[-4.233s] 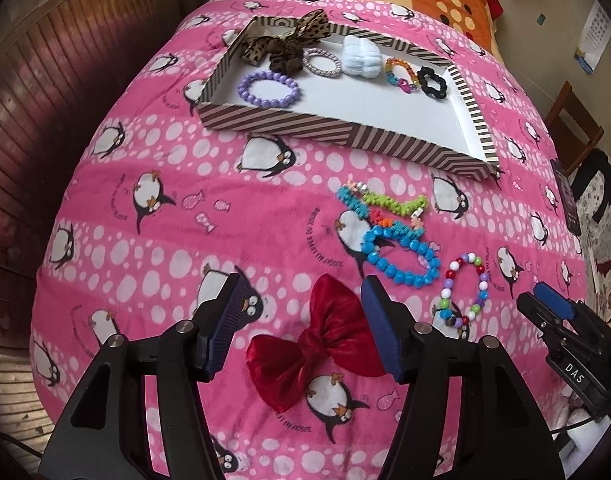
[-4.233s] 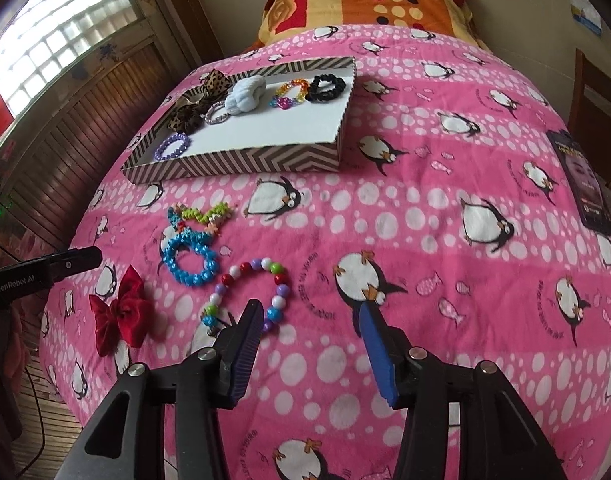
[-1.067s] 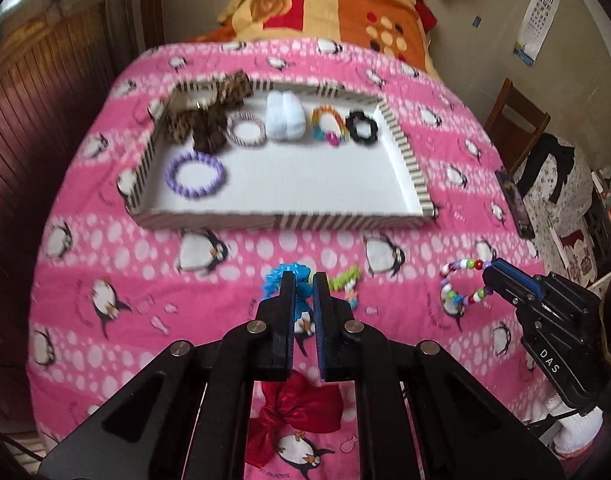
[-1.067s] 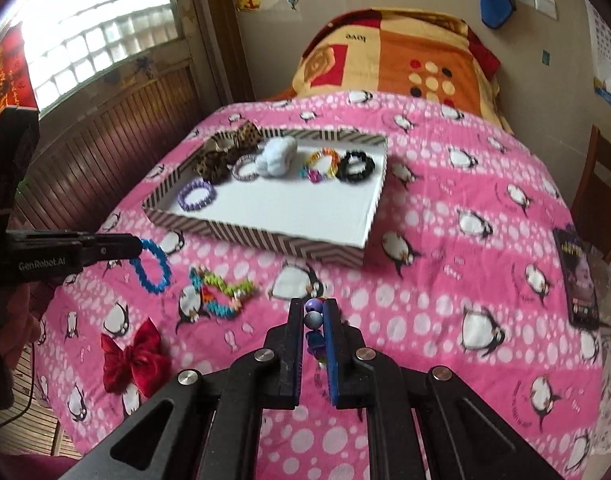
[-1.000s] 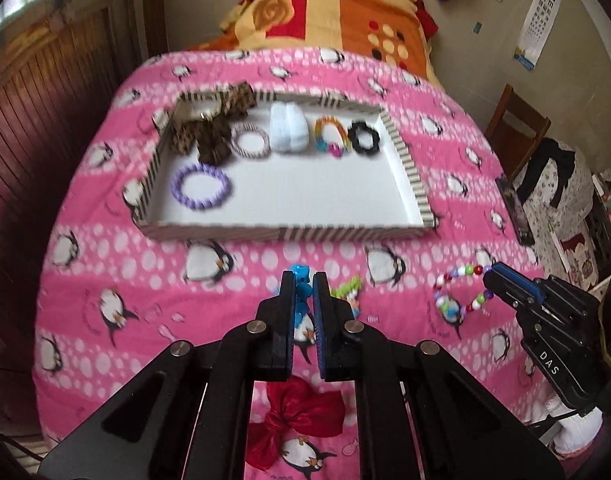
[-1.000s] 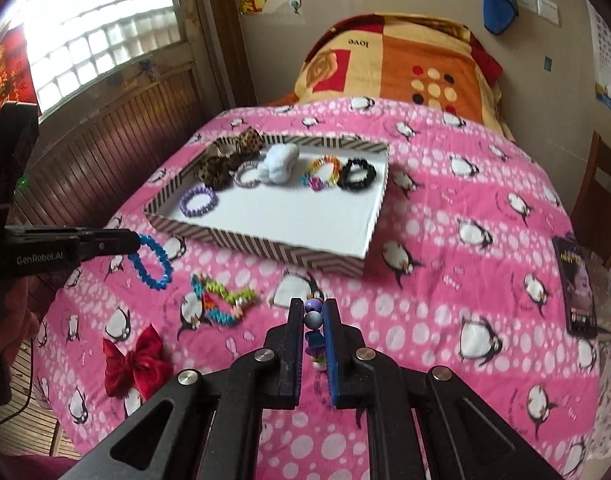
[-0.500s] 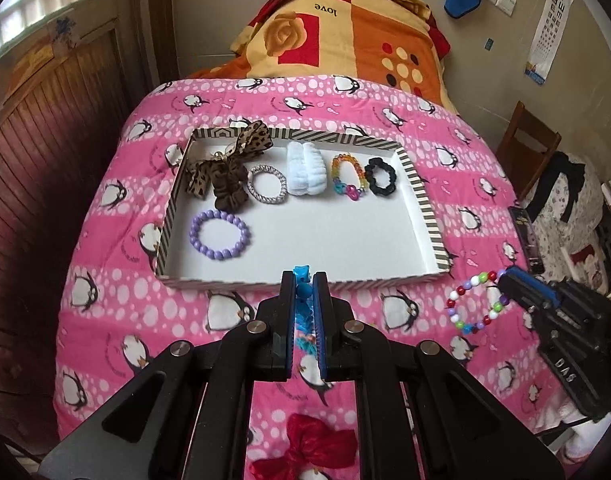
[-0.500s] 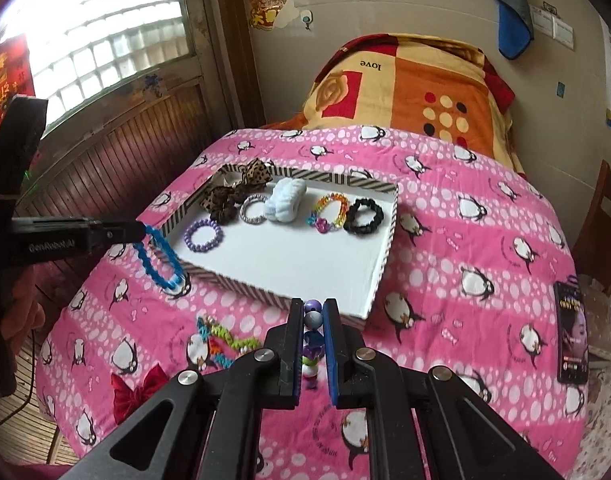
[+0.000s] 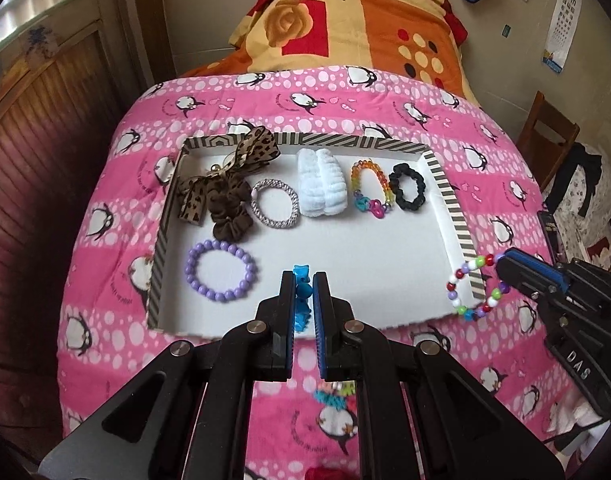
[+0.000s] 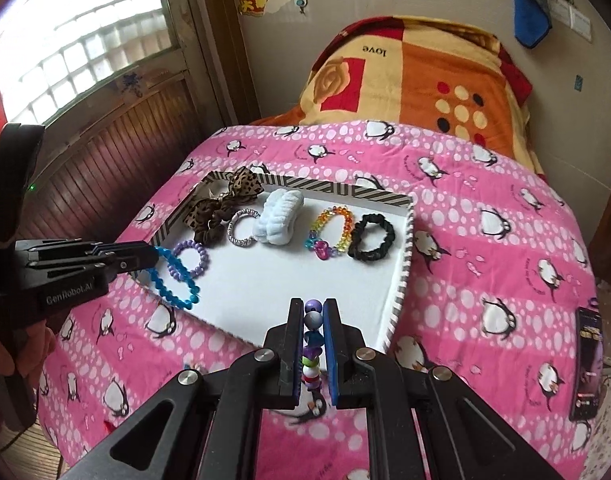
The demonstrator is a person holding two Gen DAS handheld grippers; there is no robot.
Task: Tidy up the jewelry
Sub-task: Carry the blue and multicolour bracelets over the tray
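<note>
My left gripper [image 9: 303, 280] is shut on a blue bead bracelet [image 9: 301, 296], which hangs over the near edge of the striped white tray [image 9: 453, 208]. Seen from the right wrist, that blue bracelet [image 10: 173, 280] dangles from the left gripper [image 10: 151, 256] above the tray's near left corner. My right gripper [image 10: 314, 306] is shut on a multicolour bead bracelet [image 10: 312, 344]. From the left wrist, this bracelet [image 9: 471, 286] hangs at the right gripper [image 9: 501, 258] over the tray's near right corner. In the tray lie a purple bead bracelet [image 9: 221, 270], leopard bow [image 9: 225, 176], white scrunchie [image 9: 321, 188] and black scrunchie [image 9: 407, 192].
A pink penguin quilt [image 9: 345, 92] covers the bed, with an orange pillow [image 9: 357, 28] behind the tray. A tangle of green and teal bracelets [image 9: 333, 394] lies on the quilt under my left gripper. A phone [image 10: 587, 364] lies at the right edge; a wooden chair [image 9: 549, 132] stands beyond.
Both grippers have carried their bracelets forward from the open quilt to the tray's near edge. The tray now looks larger and closer in both views.
</note>
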